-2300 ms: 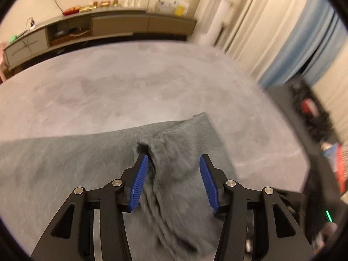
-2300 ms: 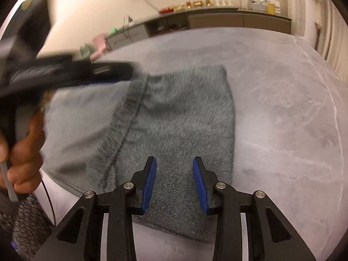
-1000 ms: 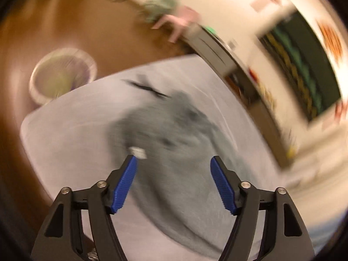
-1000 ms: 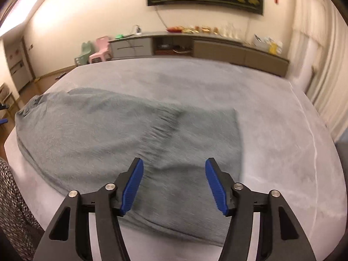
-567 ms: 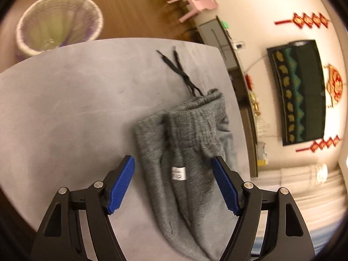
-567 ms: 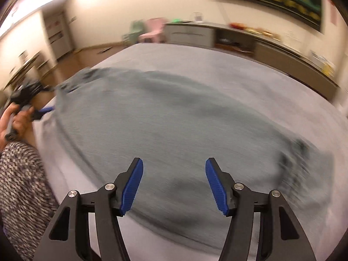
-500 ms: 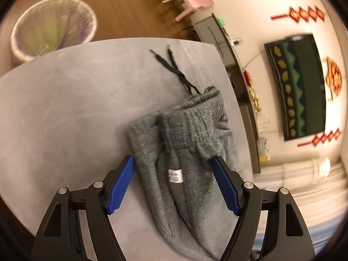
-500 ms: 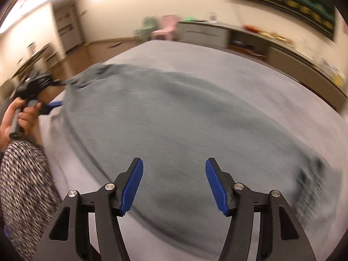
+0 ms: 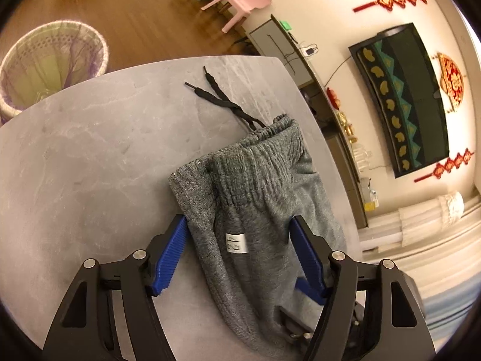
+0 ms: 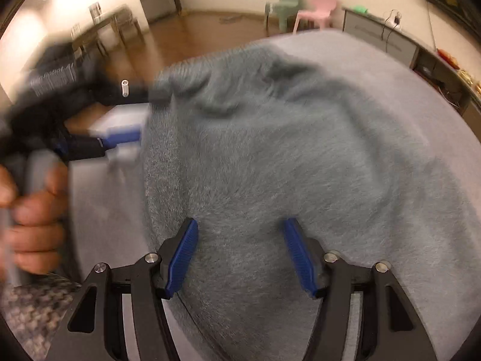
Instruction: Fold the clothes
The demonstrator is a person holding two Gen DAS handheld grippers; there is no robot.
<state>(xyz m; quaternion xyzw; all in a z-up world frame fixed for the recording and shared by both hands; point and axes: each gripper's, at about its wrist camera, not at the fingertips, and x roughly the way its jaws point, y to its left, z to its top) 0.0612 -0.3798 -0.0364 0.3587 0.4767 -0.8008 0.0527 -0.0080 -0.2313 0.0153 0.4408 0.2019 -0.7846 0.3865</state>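
Grey sweatpants (image 9: 264, 210) on desk (image 9: 90, 156), waistband toward far edge. Left hand-held gripper (image 9: 240, 258) released, straddling waistband; right hand-held gripper (image 10: 240, 255) released over fabric.

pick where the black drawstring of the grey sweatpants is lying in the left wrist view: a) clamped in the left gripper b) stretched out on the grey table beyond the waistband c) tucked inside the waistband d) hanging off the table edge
b: the black drawstring runs out from the waistband of the grey sweatpants and lies on the bare grey table, far from the open left gripper.
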